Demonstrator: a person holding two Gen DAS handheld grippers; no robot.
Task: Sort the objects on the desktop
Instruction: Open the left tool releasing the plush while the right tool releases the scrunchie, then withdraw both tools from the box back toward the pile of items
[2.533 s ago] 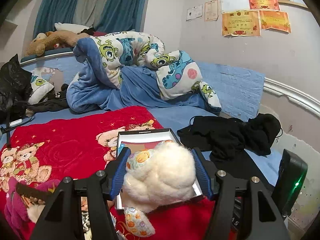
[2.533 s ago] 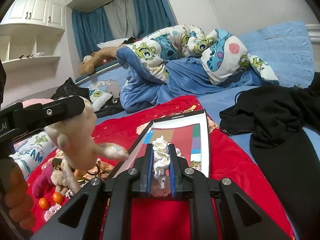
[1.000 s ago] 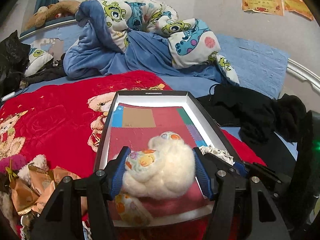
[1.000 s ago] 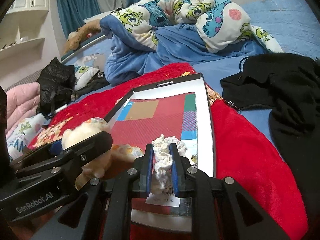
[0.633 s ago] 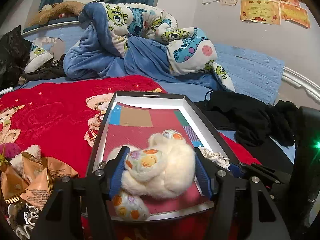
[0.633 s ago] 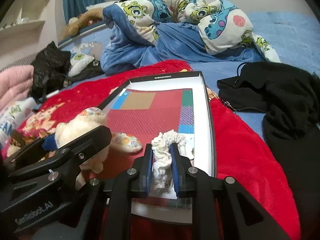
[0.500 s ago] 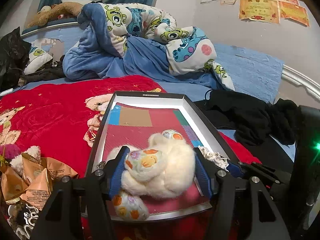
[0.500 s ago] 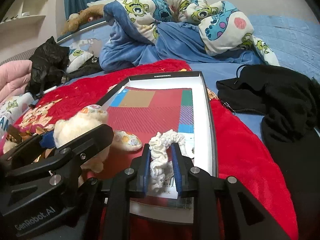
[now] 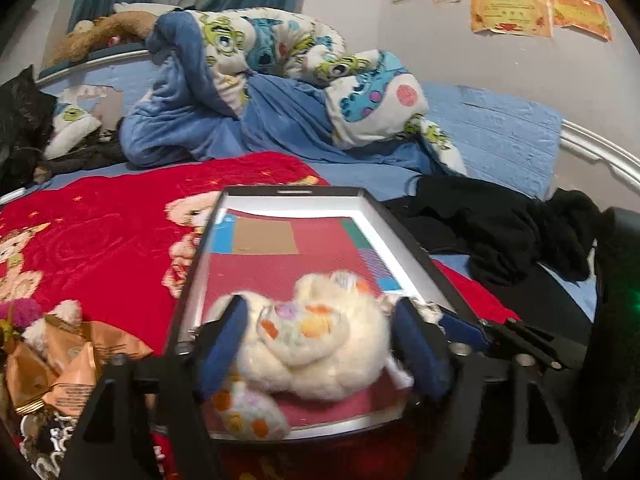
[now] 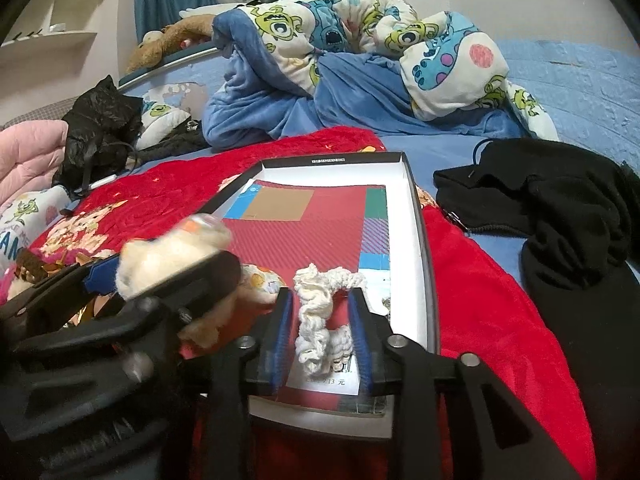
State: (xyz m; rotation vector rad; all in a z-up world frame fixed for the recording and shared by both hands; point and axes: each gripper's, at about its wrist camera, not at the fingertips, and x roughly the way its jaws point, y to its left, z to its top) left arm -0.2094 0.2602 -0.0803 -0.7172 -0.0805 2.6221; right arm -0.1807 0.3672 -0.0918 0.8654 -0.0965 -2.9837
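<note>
Spreading now: the left gripper (image 9: 320, 340) is opening its blue-padded jaws, gaps showing on both sides of the fluffy cream plush toy with orange-spotted paws (image 9: 316, 348).
Plush toy: lying between those jaws at the near end of the shallow black-rimmed white box (image 9: 404, 252), one paw drooping over the near rim.
Right gripper: the right gripper (image 10: 322, 330) is opening too; its pads stand clear of the twisted white cotton rope piece (image 10: 320, 312), which sits loose between them.
Rope piece: resting on the box floor at the near right corner, over a white printed label.
Box floor: a red patterned sheet with a tan square and blue, green and purple patches.
Crowding: the two grippers are side by side over the same near end of the box, the left one's black arm close beside the right one's fingers.
Left of the box: crumpled orange snack wrappers (image 9: 60, 368) and a bit of pink fluff on the red teddy-bear blanket (image 9: 100, 224).
Right of the box: a heap of black clothing (image 10: 560, 216), just beside the rim.
Beyond: a rumpled blue monster-print quilt (image 10: 360, 60) and a brown stuffed animal (image 10: 168, 40) near the curtains.
</note>
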